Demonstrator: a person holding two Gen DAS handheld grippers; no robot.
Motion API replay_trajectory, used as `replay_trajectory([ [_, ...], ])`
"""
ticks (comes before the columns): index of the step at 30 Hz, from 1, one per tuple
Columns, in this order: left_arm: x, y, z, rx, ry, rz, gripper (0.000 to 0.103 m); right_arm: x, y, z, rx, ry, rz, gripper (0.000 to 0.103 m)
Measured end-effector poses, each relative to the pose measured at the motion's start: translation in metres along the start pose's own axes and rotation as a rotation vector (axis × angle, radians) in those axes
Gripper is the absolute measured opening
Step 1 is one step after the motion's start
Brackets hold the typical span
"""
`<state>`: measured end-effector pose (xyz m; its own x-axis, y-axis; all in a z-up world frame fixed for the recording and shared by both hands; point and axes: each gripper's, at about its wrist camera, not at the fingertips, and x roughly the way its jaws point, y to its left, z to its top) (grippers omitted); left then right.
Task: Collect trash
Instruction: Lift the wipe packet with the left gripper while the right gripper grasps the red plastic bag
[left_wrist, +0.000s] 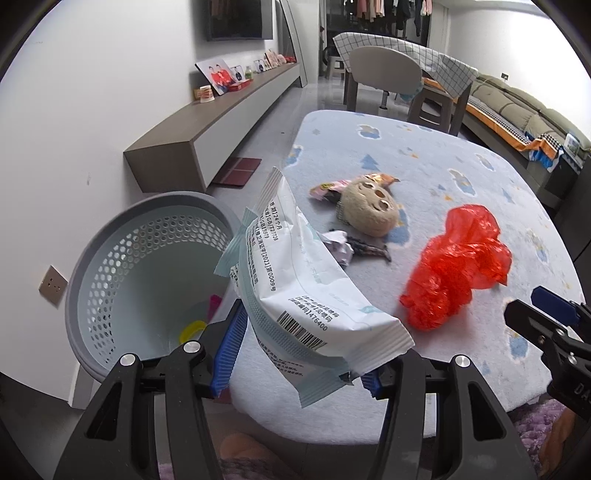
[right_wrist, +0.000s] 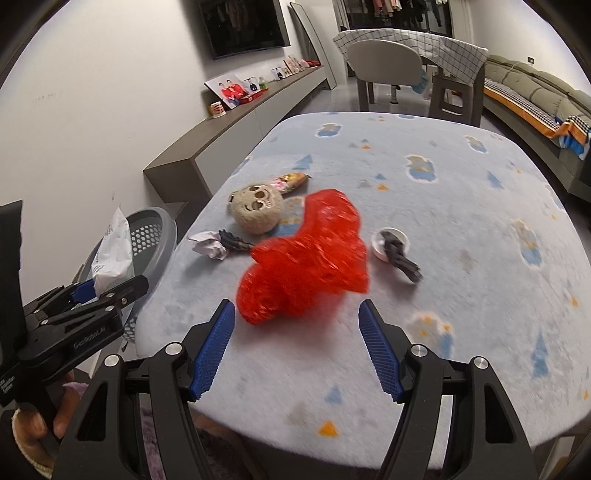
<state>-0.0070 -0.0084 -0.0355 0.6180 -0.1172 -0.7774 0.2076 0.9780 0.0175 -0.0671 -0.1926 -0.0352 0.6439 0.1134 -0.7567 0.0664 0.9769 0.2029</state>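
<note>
The left gripper (left_wrist: 301, 345) is grasping a white wipes packet (left_wrist: 295, 280) between its blue pads, carrying it beside the perforated grey bin (left_wrist: 122, 258), which is already holding some small coloured scraps. The right gripper (right_wrist: 297, 347) is hovering with jaws released just short of the red plastic bag (right_wrist: 306, 254). Still lying on the table (right_wrist: 443, 192): the red bag, a crumpled paper (right_wrist: 210, 245), a snack wrapper (right_wrist: 291, 181) and a round beige item (right_wrist: 256, 212).
</note>
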Motion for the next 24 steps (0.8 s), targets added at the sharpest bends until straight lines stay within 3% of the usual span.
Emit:
replay_trajectory([
  [10, -0.002, 0.033, 0.007, -0.019, -0.029, 0.039, 0.053, 0.038, 0.026, 0.025, -0.043, 0.029, -0.018, 0.067],
  [24, 0.007, 0.045, 0.003, -0.054, -0.017, 0.021, 0.053, 0.094, 0.032, 0.018, -0.069, 0.136, -0.090, 0.066],
])
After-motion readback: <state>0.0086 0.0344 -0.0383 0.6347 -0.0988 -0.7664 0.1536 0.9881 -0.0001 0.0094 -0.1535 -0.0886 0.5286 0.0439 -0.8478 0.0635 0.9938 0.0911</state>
